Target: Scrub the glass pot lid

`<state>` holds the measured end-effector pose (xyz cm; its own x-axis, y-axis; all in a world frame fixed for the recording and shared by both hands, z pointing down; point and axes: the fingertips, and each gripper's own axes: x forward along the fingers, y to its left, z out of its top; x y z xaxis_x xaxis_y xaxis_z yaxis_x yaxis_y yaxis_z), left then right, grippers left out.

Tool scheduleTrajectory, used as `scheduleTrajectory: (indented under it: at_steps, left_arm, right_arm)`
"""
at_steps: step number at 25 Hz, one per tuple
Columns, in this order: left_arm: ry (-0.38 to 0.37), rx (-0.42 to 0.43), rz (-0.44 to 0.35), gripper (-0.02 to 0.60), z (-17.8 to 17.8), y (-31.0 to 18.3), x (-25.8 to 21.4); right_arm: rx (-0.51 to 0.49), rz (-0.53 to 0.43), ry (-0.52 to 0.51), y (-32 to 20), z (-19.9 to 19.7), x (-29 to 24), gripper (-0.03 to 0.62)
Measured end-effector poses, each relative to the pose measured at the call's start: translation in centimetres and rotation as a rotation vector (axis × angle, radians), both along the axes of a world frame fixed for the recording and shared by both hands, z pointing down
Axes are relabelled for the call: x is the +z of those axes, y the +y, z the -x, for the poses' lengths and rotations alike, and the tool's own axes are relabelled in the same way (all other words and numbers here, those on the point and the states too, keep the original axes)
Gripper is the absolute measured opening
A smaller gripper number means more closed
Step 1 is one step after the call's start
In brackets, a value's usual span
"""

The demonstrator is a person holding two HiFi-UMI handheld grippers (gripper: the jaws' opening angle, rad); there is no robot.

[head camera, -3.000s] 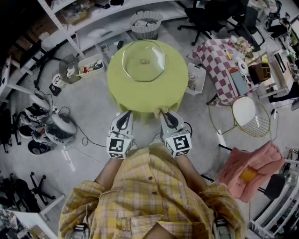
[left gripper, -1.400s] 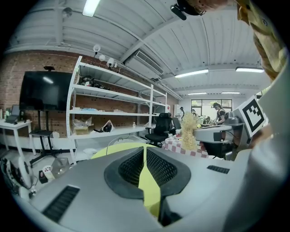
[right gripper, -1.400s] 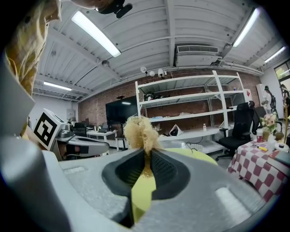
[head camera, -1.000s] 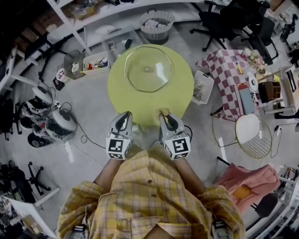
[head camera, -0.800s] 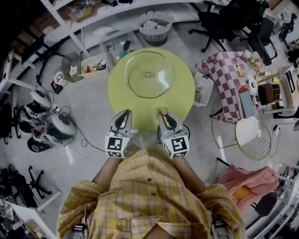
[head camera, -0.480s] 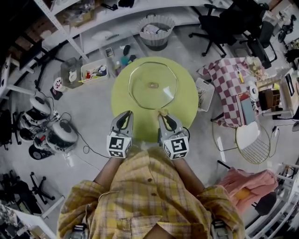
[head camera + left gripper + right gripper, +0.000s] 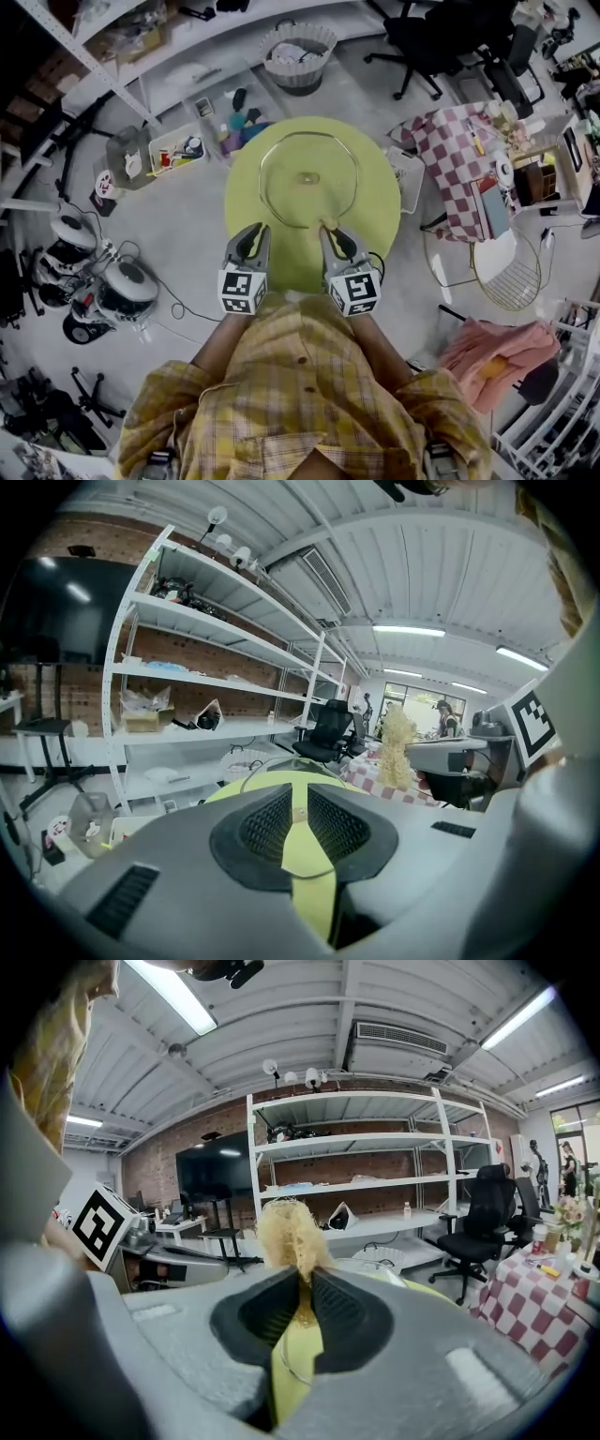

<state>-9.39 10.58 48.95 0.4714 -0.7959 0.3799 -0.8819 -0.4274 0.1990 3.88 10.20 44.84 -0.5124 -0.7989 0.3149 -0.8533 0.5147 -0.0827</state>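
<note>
On the round green worktop [image 7: 377, 223] ahead lies the glass pot lid [image 7: 309, 183], so the right claw [image 7: 331, 234], clamped on the yellow scrubber [image 7: 325, 223], should rub it gently while the left claw [image 7: 257, 232], narrow and empty, steadies its rim.

The left hand-held gripper [image 7: 254, 234] is held closed and empty. A scrubber [image 7: 285, 1230] is clamped by the right hand-held gripper [image 7: 329, 234] alongside.

No word, number or brand can be read in any view. The only printed marks are the black-and-white square patterns on the cubes of the left gripper [image 7: 255, 234] and the right gripper [image 7: 330, 234]. They carry no letters.
</note>
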Motion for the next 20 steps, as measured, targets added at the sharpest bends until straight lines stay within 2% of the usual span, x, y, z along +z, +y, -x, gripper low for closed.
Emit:
scheduleTrajectory:
  at_steps: [6, 11, 15, 20]
  left_arm:
    - [0.038, -0.003, 0.076, 0.032, 1.1, -2.1, 2.3]
    - [0.052, -0.032, 0.157, 0.032, 1.3, -3.0, 5.3]
    - [0.042, -0.045, 0.182, 0.046, 1.1, -3.4, 6.9]
    - [0.087, -0.112, 0.244, 0.046, 1.2, -4.4, 9.5]
  right_arm:
    - [0.049, 0.032, 0.022, -1.4, 0.2, 0.9, 0.037]
    - [0.044, 0.044, 0.028, -1.9, 0.0, 1.4, 0.037]
    - [0.042, 0.048, 0.012, -2.4, -0.5, 2.0, 0.037]
    - [0.016, 0.055, -0.004, -3.1, -0.8, 3.1, 0.037]
